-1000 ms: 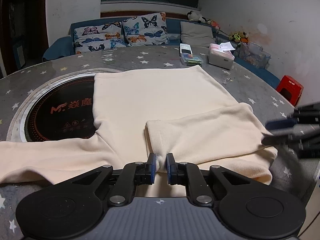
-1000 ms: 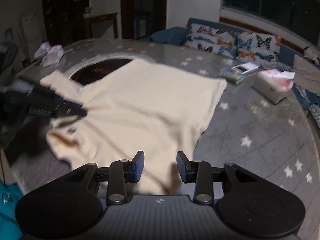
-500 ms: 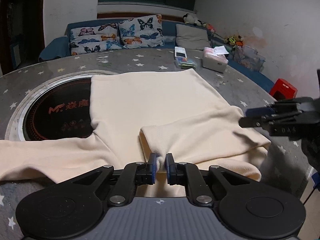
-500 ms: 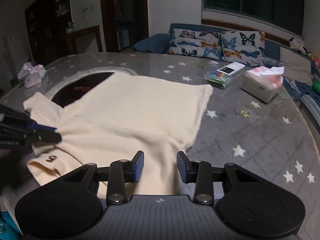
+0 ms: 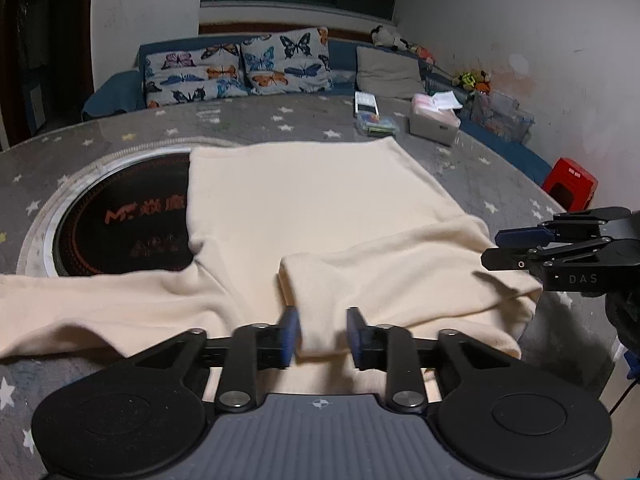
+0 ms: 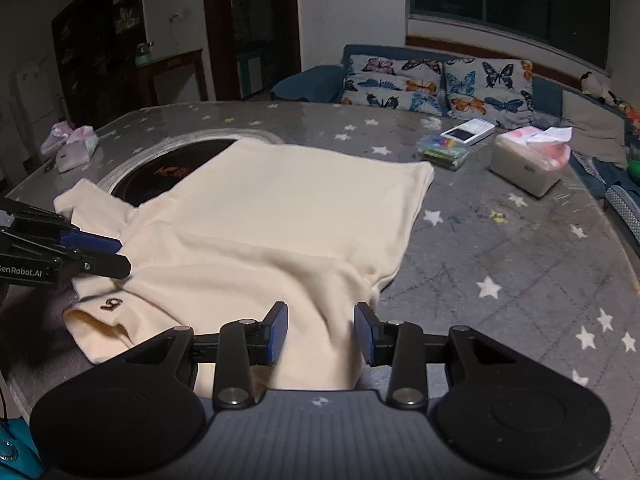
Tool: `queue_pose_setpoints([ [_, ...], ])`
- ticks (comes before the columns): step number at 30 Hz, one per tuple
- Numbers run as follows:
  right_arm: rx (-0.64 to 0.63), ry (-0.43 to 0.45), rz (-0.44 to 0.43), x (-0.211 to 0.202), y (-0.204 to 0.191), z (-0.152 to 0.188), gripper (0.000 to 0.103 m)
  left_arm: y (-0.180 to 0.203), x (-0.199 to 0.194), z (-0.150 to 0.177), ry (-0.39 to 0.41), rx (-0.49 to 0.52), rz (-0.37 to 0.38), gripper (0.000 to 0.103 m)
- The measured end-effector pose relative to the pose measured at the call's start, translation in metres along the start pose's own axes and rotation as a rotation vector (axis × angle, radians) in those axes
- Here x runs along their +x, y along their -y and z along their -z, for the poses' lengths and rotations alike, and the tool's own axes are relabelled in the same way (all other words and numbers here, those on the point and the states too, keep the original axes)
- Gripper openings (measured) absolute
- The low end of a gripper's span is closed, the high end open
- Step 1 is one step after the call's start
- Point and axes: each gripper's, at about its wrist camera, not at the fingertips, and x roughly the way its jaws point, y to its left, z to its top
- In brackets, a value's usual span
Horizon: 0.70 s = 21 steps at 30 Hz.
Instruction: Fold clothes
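- Since the earlier frame, left gripper (image 5: 320, 336) is opening, releasing the folded sleeve (image 5: 400, 280) of the cream shirt (image 5: 304, 200) beside the round cooktop (image 5: 120, 232).
- Right gripper (image 6: 321, 334) is hovering spread, empty, over the shirt's hem side, opposite the cooktop.
- Sleeve may be springing back unfolded, dragged by a retreating pad.

Left wrist view: mounted behind the left tool (image 5: 320, 334), close above the near edge of the desk (image 5: 280, 128), angled downward across it toward the far edge, the sofa (image 5: 120, 88) and the window wall. Right wrist view: mounted behind the right tool (image 6: 321, 332), equally close to the near edge, angled downward and looking obliquely toward the far left corner, the doorway and the same sofa. Shared ground: cream garment (image 5: 312, 208) spread mid-desk, round dark inset (image 5: 120, 224), tissue box (image 5: 434, 122), butterfly cushions (image 5: 236, 68). Each view catches the other tool at its side margin, beside the garment's near edge.
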Motion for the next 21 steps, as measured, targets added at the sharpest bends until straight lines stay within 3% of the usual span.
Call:
queue_pose_setpoints([
  [4,-0.007,0.024,-0.014,-0.008,-0.005,-0.002,0.036,-0.005,0.000,0.002,-0.001,-0.001,-0.025,0.030],
  [10,-0.014,-0.027,-0.053,0.000,-0.017,0.010,0.036,-0.019,-0.009,0.009,0.000,-0.029,-0.045,0.028],
  [15,-0.065,-0.018,-0.067,-0.008,-0.031,0.008,0.036,-0.032,-0.029,0.013,0.035,-0.070,-0.063,0.028],
  [21,-0.121,-0.012,-0.108,-0.007,-0.047,-0.003,0.036,-0.074,-0.056,0.014,0.094,-0.210,-0.205,0.031],
])
